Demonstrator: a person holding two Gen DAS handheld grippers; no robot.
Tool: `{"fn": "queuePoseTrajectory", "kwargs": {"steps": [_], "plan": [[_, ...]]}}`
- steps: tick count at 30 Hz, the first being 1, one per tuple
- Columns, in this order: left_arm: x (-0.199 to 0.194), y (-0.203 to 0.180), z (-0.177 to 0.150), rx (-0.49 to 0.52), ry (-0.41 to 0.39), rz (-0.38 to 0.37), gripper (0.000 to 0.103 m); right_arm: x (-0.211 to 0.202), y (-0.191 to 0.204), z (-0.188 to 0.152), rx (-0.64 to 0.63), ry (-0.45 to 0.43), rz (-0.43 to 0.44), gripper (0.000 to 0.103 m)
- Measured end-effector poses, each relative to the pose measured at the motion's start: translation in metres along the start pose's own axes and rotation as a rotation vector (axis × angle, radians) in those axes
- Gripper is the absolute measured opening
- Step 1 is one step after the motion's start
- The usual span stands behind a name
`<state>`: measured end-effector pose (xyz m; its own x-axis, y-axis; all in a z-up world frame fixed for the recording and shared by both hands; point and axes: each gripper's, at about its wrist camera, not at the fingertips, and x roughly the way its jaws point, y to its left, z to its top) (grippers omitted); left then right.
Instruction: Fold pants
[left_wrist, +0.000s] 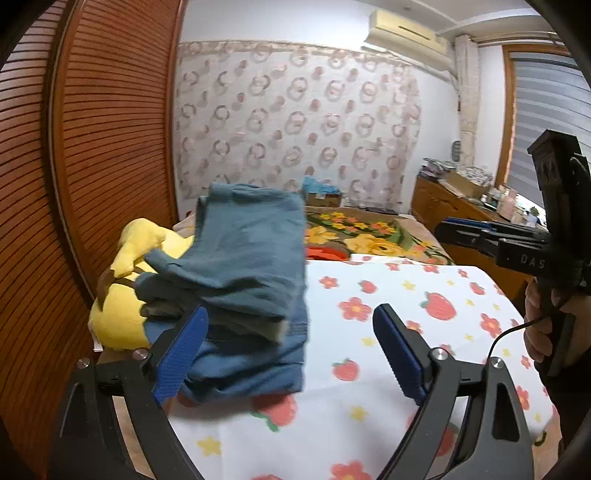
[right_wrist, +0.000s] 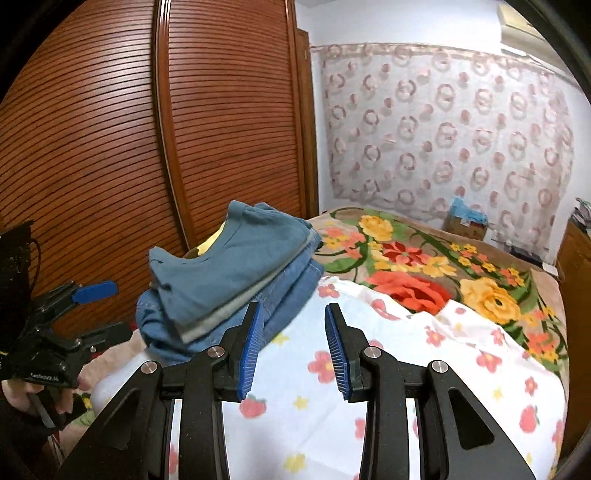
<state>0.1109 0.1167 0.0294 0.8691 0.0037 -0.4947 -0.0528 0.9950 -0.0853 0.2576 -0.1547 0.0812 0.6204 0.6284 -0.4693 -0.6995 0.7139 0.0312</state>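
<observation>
A stack of folded clothes (left_wrist: 251, 280) sits at the left side of the bed, blue-green fabric on top, grey between and blue denim pants (left_wrist: 255, 365) at the bottom; it also shows in the right wrist view (right_wrist: 229, 280). My left gripper (left_wrist: 291, 354) is open, its left pad beside the stack's near edge, holding nothing. My right gripper (right_wrist: 295, 350) is open and empty, just right of the stack's near corner. The right gripper also shows at the right of the left wrist view (left_wrist: 480, 236), and the left gripper at the left of the right wrist view (right_wrist: 74, 306).
A white sheet with strawberries and flowers (left_wrist: 406, 314) covers the near bed, over a floral blanket (right_wrist: 424, 266). A yellow plush toy (left_wrist: 125, 288) lies behind the stack. A wooden louvred wardrobe (right_wrist: 147, 147) stands left; a cluttered dresser (left_wrist: 461, 206) stands right.
</observation>
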Motion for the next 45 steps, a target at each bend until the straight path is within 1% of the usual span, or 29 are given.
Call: {"fn": "queuePoseTrajectory", "kwargs": {"steps": [2, 8, 12, 13, 17, 20, 24, 31, 37, 41, 45], "plan": [[-0.007, -0.009, -0.002, 0.019, -0.007, -0.003, 0.091, -0.010, 0.006, -0.006, 0.003, -0.006, -0.009, 0.036], [-0.022, -0.028, -0.006, 0.050, -0.005, -0.024, 0.091, -0.042, 0.022, -0.022, 0.024, -0.027, -0.042, 0.047], [-0.035, -0.037, -0.009, 0.043, -0.023, -0.048, 0.091, -0.061, 0.029, -0.032, 0.041, -0.041, -0.078, 0.056], [-0.038, -0.039, -0.010, 0.044, -0.026, -0.051, 0.091, -0.067, 0.031, -0.035, 0.049, -0.040, -0.089, 0.057], [-0.050, -0.046, -0.011, 0.046, -0.053, -0.058, 0.091, -0.086, 0.039, -0.045, 0.076, -0.038, -0.113, 0.057], [-0.057, -0.051, -0.012, 0.040, -0.055, -0.056, 0.091, -0.101, 0.045, -0.050, 0.089, -0.052, -0.137, 0.057], [-0.060, -0.059, -0.012, 0.066, -0.039, -0.002, 0.091, -0.122, 0.055, -0.058, 0.104, -0.076, -0.163, 0.061], [-0.076, -0.072, -0.015, 0.080, -0.057, -0.025, 0.091, -0.146, 0.071, -0.074, 0.132, -0.095, -0.230, 0.064], [-0.078, -0.085, -0.017, 0.065, -0.048, -0.059, 0.091, -0.161, 0.083, -0.083, 0.148, -0.085, -0.291, 0.064], [-0.078, -0.093, -0.018, 0.067, -0.047, -0.066, 0.091, -0.168, 0.091, -0.083, 0.163, -0.074, -0.317, 0.064], [-0.077, -0.102, -0.017, 0.066, -0.042, -0.090, 0.091, -0.174, 0.097, -0.080, 0.173, -0.079, -0.352, 0.064]]}}
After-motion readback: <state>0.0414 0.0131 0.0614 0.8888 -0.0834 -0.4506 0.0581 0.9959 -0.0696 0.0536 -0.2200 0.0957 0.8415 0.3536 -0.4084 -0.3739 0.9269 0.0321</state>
